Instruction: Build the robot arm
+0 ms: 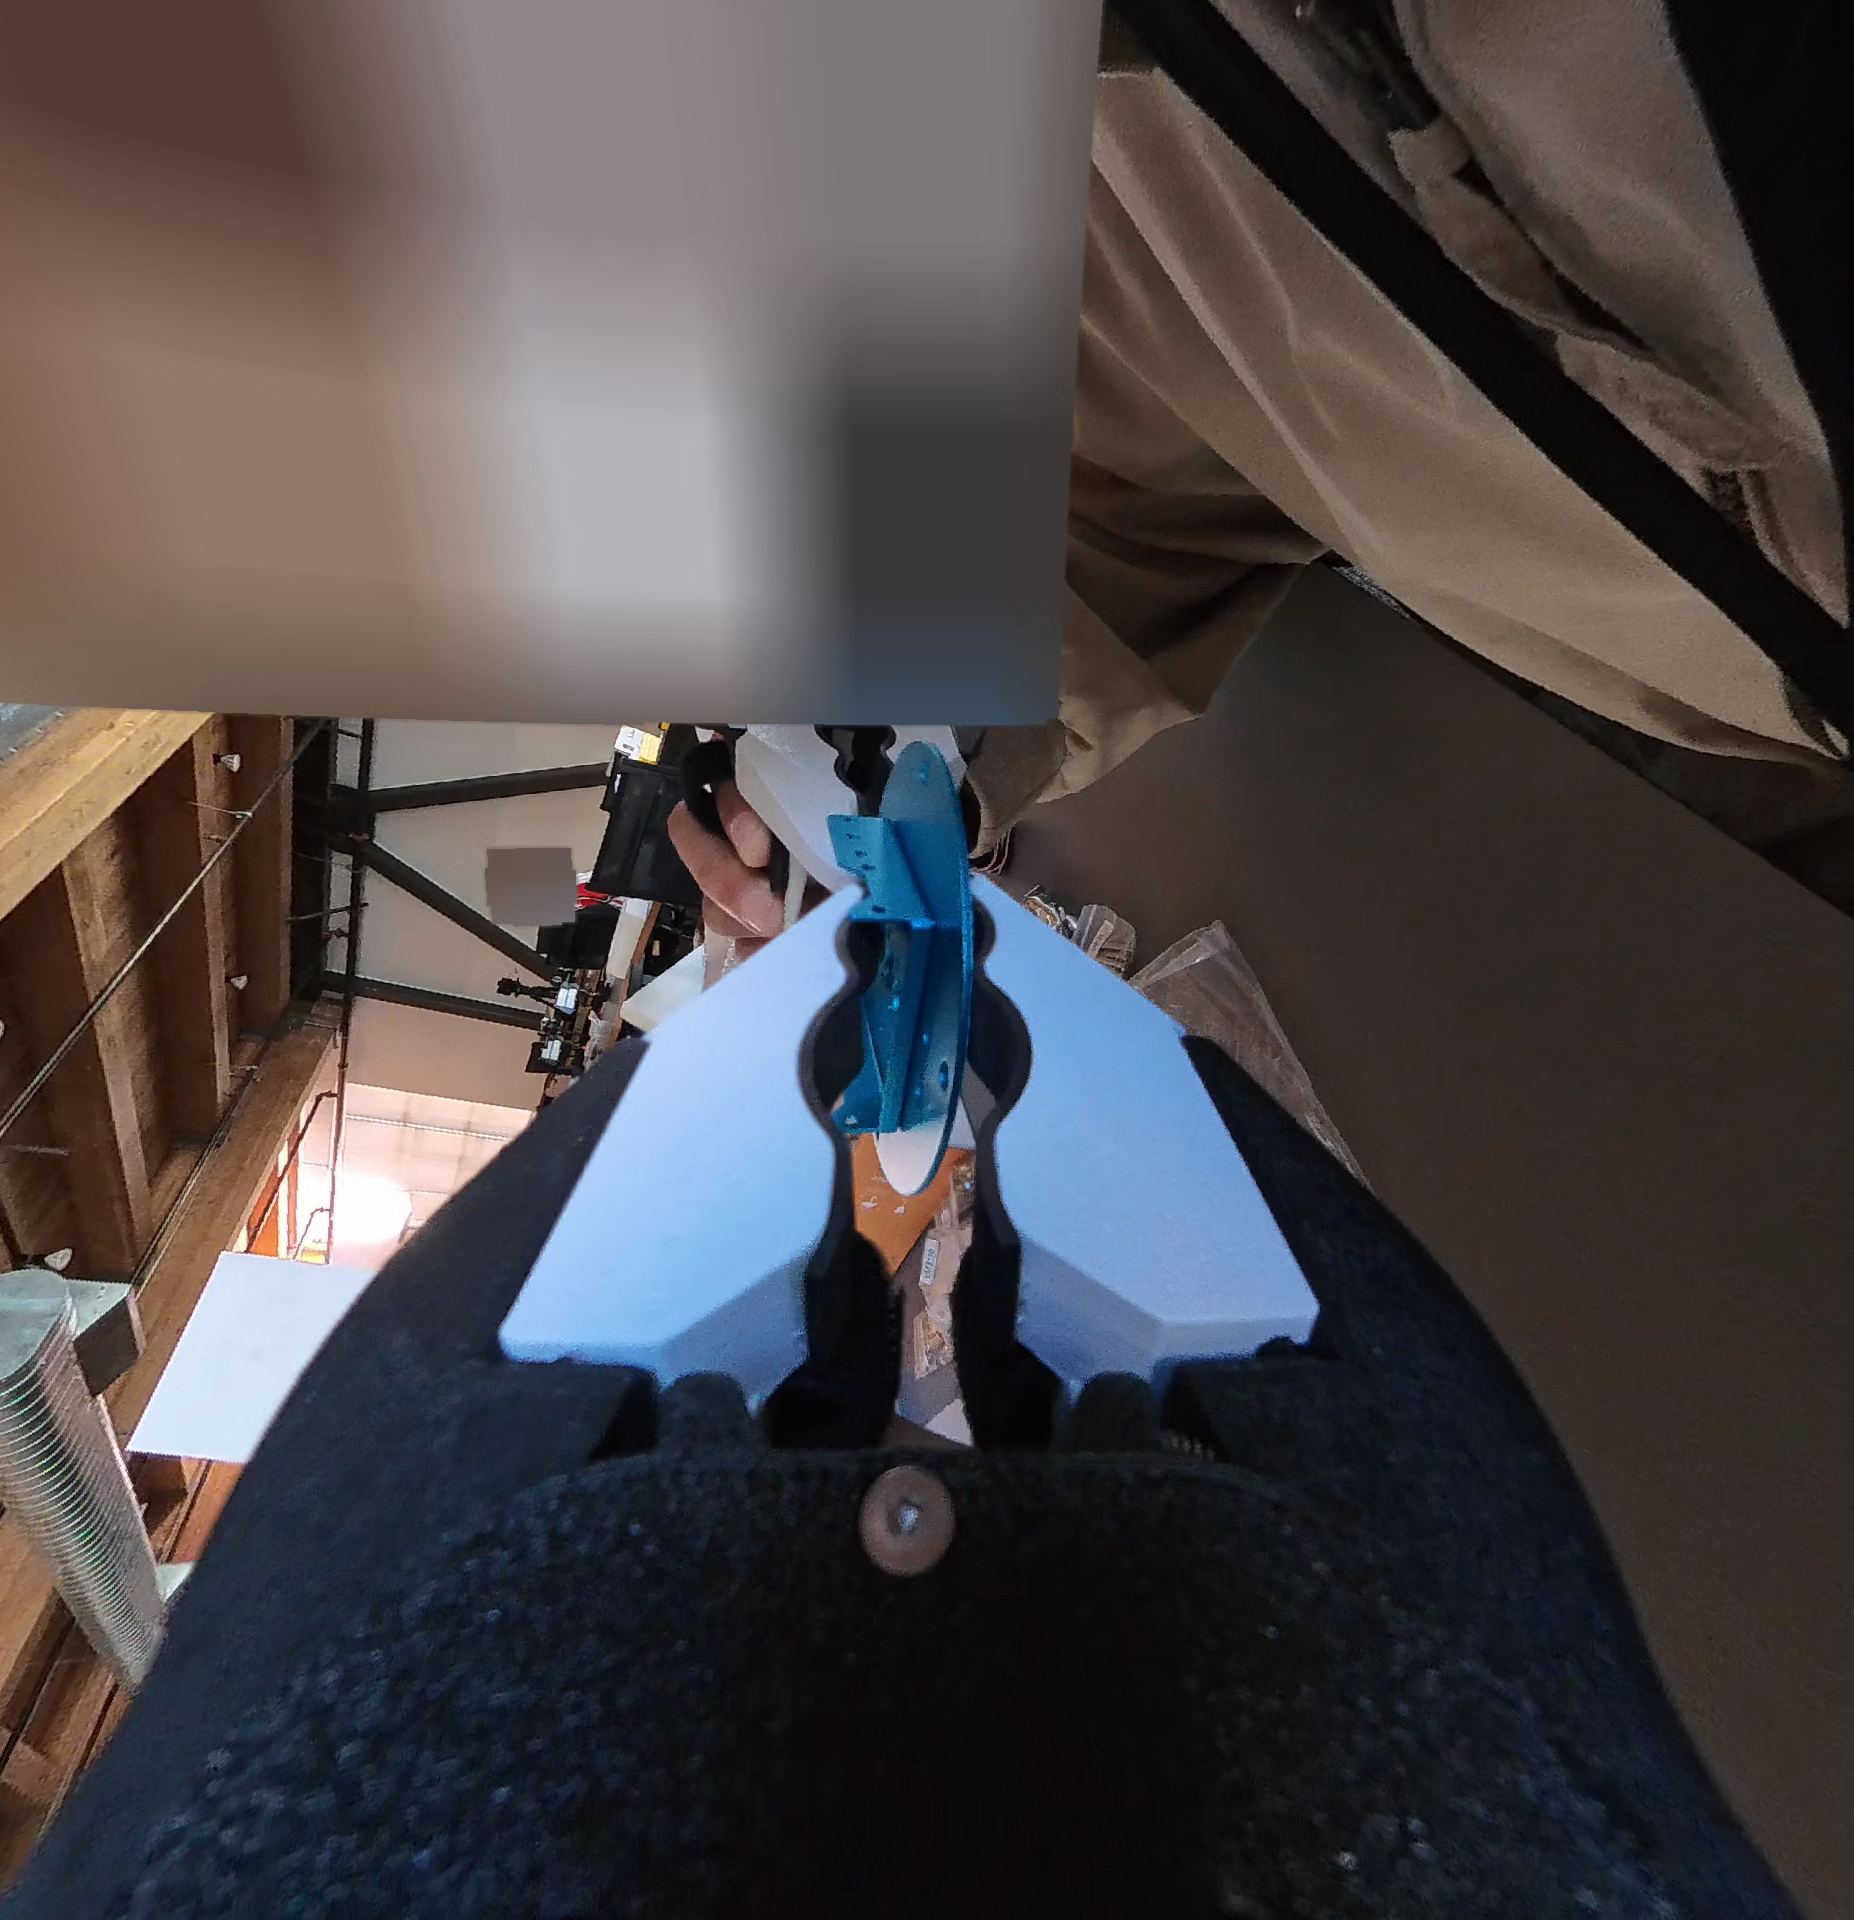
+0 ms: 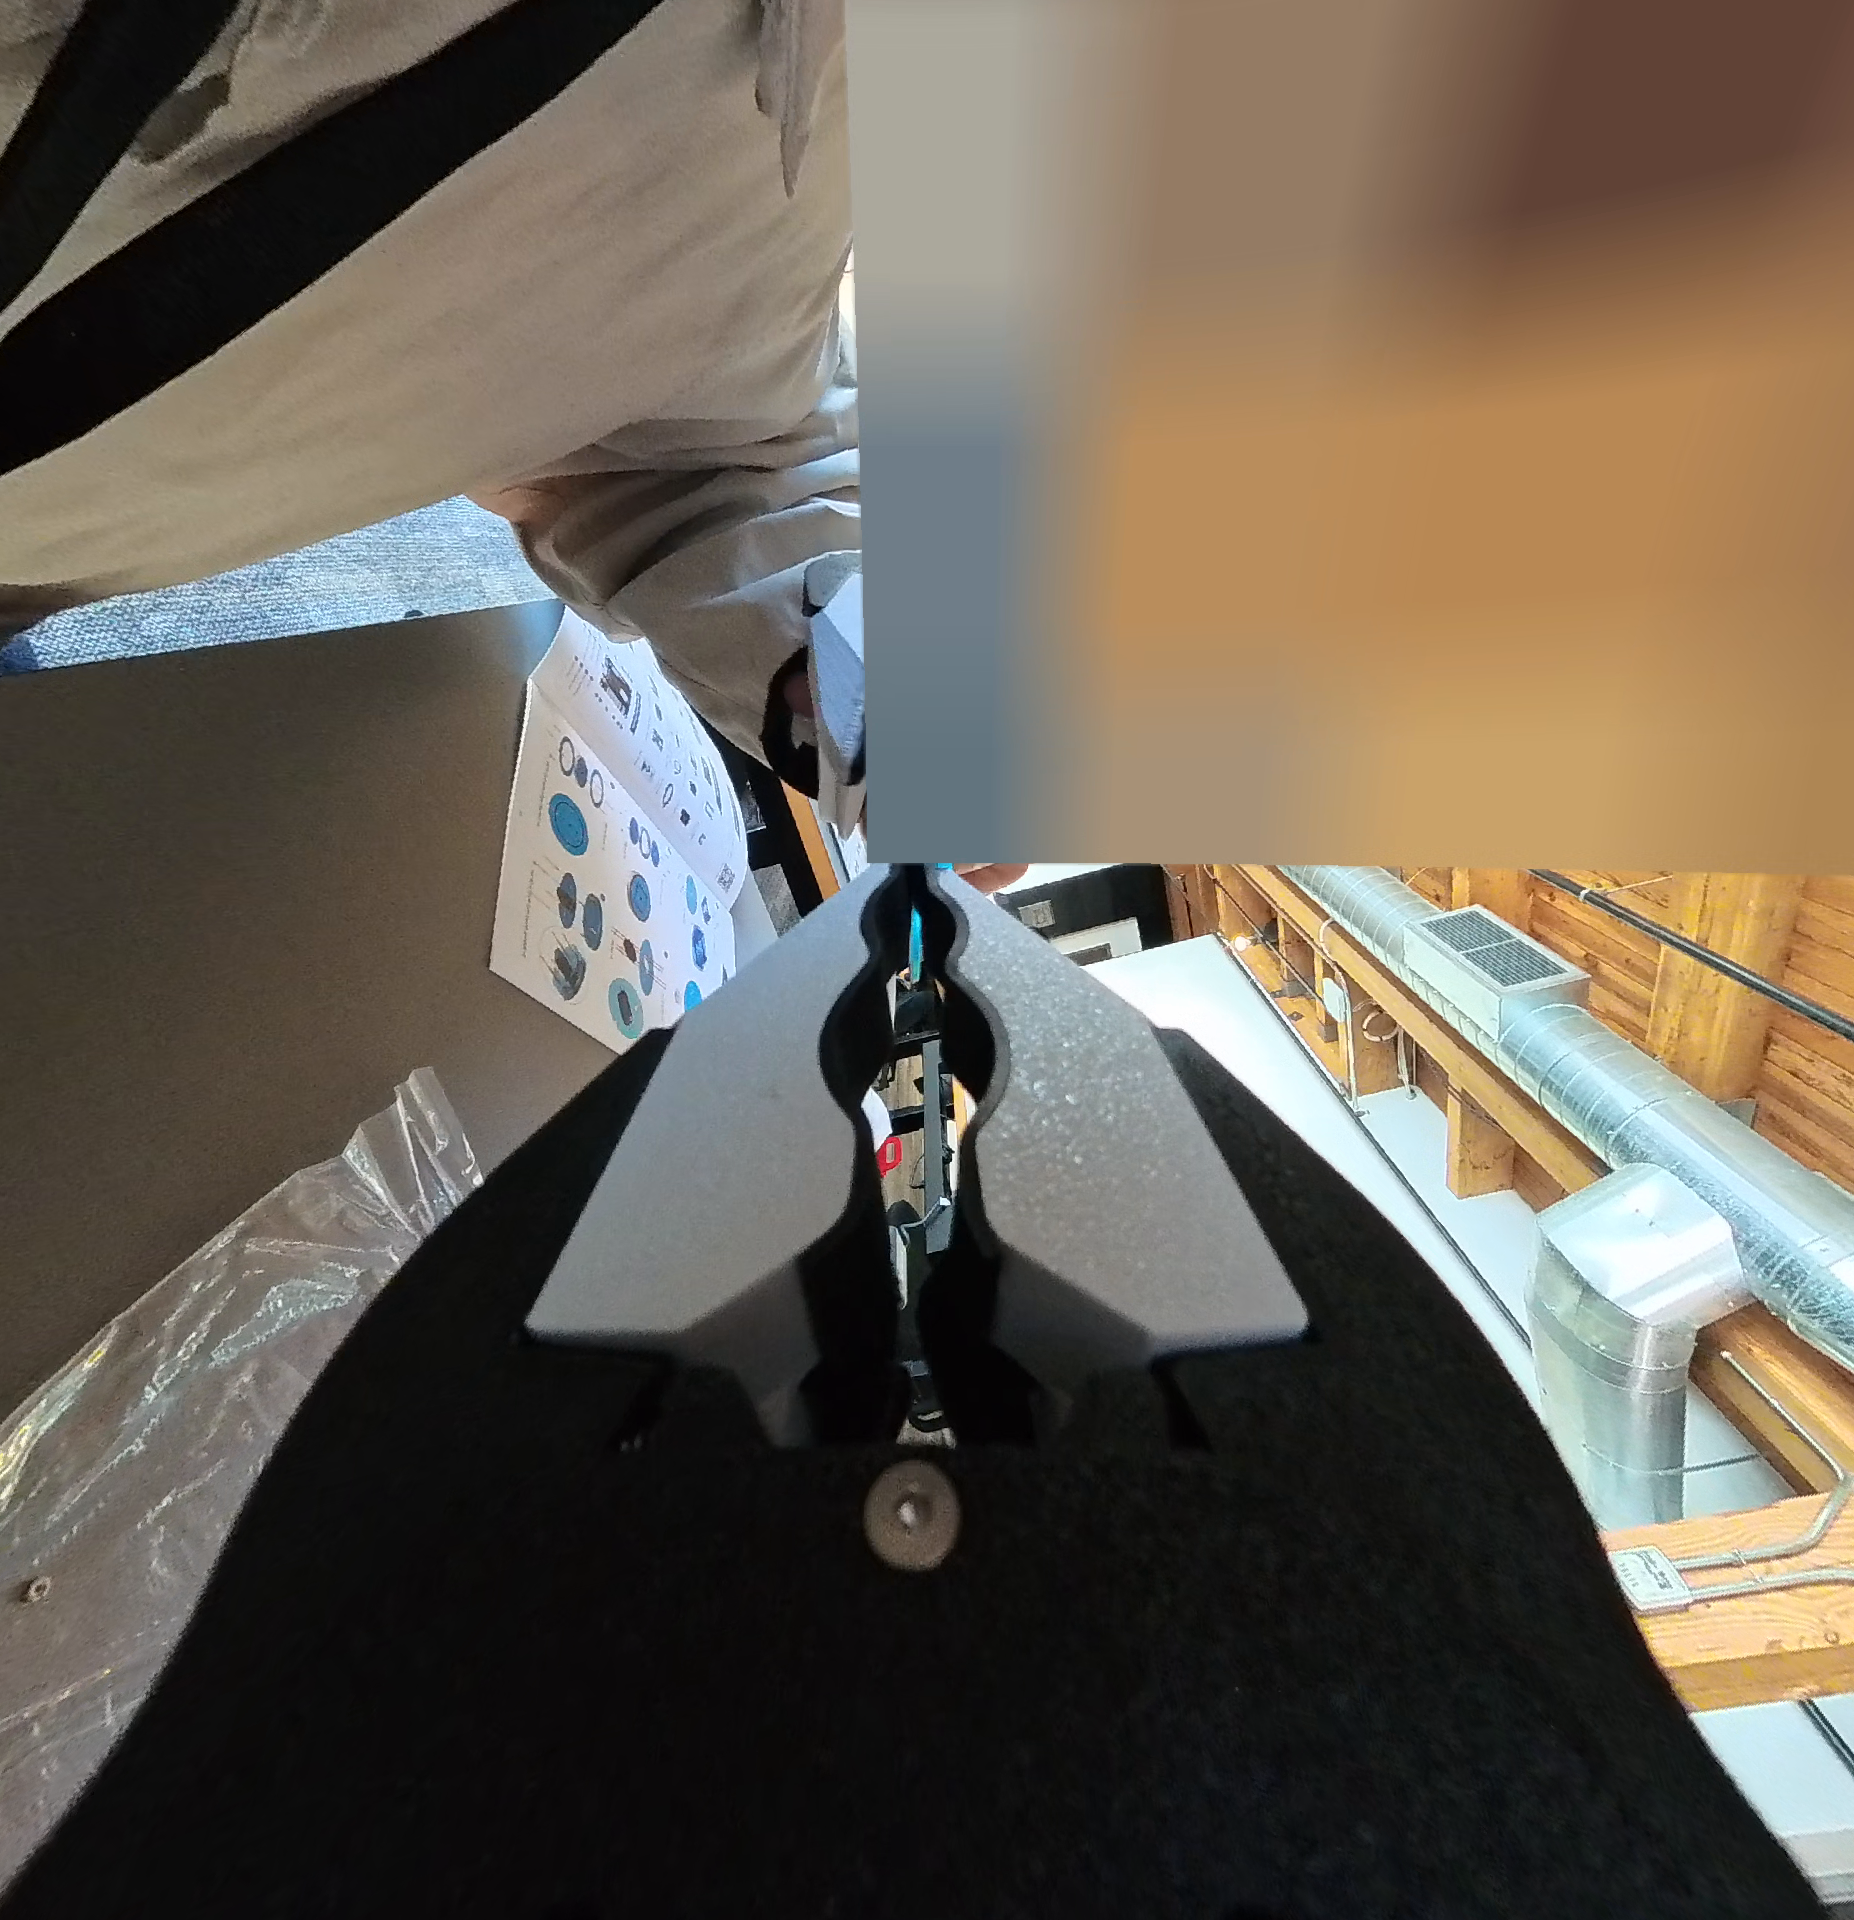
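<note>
A blue metal part [image 1: 907, 997], a round disc with a perforated angle bracket fixed to it, is held up in the air. My left gripper [image 1: 918, 904] has pale fingers and is shut on the part, with the bracket and disc between its wavy pads. The disc's far edge reaches the right gripper [image 1: 850, 769], which a hand [image 1: 736, 862] holds. In the right wrist view my right gripper [image 2: 915, 894] has grey fingers nearly together, shut on a thin blue edge of the part [image 2: 916, 930]. The left gripper [image 2: 835, 686] shows beyond it.
A grey-brown table [image 1: 1474, 1039] lies below, with clear plastic bags [image 2: 175, 1403] and an open printed instruction sheet [image 2: 611, 894] on it. A person's beige jacket with black straps [image 1: 1318, 364] is close by. Wooden ceiling beams [image 1: 123, 935] and metal ducts [image 2: 1629, 1091] show behind. My two grippers' fingertips are within a few centimetres of each other.
</note>
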Motion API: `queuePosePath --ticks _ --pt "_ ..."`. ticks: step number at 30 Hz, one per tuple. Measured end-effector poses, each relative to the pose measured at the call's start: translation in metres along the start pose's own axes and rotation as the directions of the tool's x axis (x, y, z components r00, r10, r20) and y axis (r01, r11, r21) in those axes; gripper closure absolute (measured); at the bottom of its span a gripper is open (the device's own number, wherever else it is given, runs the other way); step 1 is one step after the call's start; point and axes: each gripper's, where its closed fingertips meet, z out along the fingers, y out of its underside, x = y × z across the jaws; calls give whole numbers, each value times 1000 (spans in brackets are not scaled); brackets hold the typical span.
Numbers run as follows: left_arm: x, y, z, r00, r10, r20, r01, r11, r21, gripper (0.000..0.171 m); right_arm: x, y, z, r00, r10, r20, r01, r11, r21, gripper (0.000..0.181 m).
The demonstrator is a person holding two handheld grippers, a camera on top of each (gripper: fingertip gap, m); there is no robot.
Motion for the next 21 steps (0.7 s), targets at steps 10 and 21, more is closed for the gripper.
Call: queuePosePath --ticks 10,21 --pt "0 3 1 998 56 21 -57 998 2 166 -4 4 0 1000 8 14 -8 1000 -4 181" --pt "2 10 -2 1000 -24 11 24 1000 -6 167 -11 10 2 996 75 38 -75 997 -11 181"
